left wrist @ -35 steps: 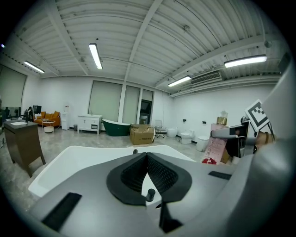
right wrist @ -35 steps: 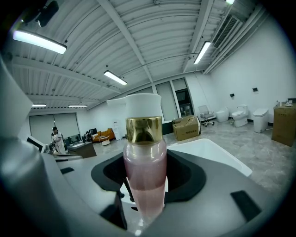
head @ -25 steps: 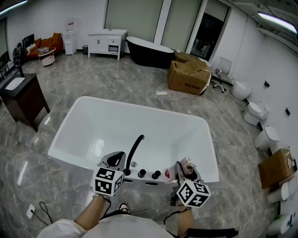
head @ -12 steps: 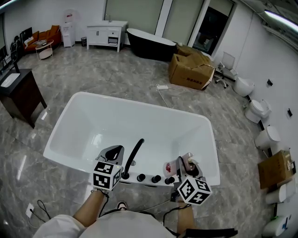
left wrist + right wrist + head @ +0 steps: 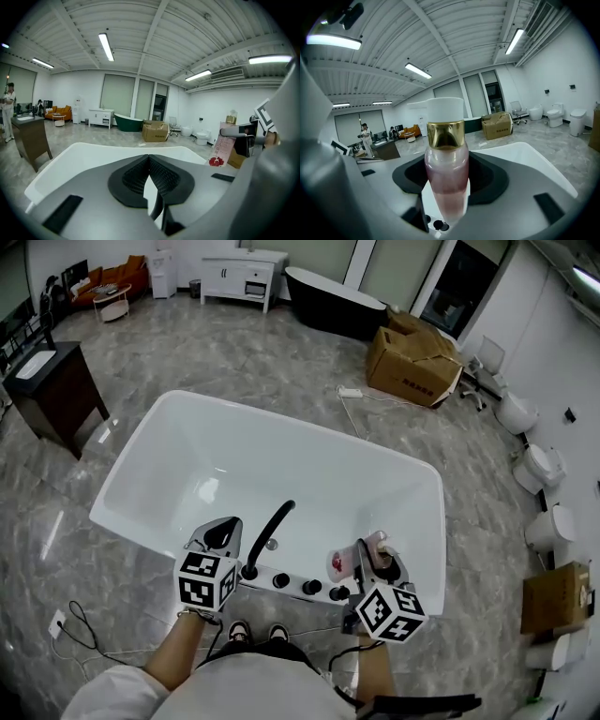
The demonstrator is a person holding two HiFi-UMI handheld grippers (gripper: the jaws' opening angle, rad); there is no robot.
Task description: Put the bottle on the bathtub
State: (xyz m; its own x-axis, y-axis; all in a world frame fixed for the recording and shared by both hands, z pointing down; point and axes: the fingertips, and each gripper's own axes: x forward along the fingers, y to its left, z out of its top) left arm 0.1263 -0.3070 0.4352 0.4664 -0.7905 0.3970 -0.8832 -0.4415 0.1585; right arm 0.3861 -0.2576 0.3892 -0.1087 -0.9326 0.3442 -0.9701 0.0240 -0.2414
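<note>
1. I am standing at the near end of the white bathtub (image 5: 281, 416), looking down on its black faucet (image 5: 269, 538) and the row of dark knobs (image 5: 308, 587) on the rim.
2. My left gripper (image 5: 223, 529) is hovering over the rim, just left of the faucet.
3. My right gripper (image 5: 373, 557) is carrying the bottle (image 5: 374, 542) above the rim, just right of the knobs.
4. A cardboard box (image 5: 412, 362) and a black tub (image 5: 333, 292) are sitting on the grey floor well beyond.
</note>
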